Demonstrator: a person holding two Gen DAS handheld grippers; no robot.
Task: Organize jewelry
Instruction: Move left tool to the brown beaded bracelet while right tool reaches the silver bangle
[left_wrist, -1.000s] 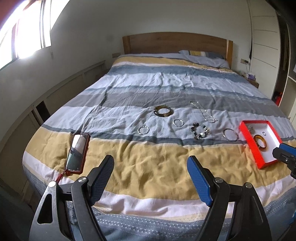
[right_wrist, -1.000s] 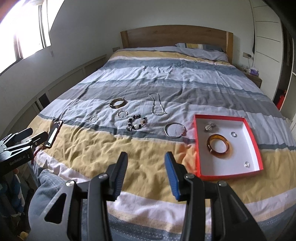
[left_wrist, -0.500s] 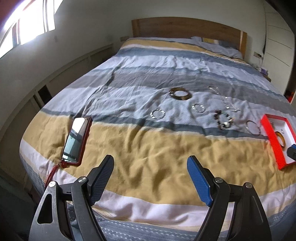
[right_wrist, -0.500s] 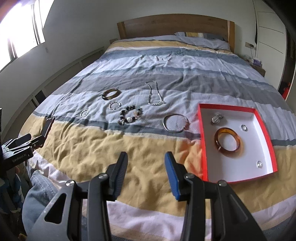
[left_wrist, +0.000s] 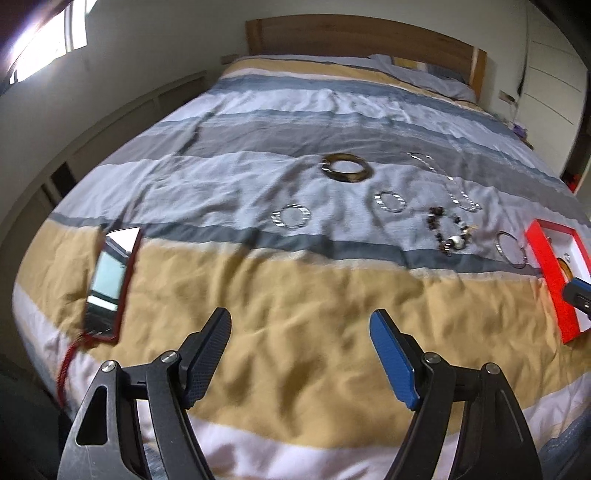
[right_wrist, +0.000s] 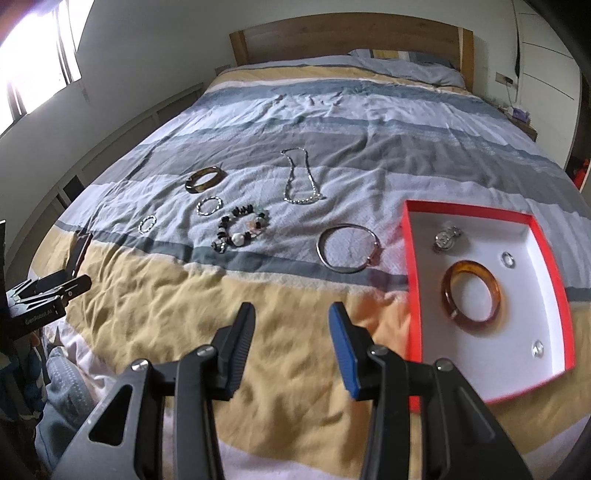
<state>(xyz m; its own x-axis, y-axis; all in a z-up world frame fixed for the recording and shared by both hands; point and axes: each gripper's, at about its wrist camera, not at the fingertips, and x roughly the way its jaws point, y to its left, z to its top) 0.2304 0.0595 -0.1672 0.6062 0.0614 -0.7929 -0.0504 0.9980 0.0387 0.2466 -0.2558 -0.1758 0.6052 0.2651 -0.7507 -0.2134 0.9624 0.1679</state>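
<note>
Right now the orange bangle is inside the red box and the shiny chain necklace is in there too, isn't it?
Not quite. The orange bangle is inside the red box, but the shiny chain necklace is not. It lies out on the striped bedcover, up past the beaded bracelet. The right wrist view shows this clearly.

Both wrist cameras look forward and steeply down from the bed's foot edge toward the headboard, close above the duvet. The left view sits nearer the left edge, the right nearer the red tray. Both share the jewelry row.
</note>
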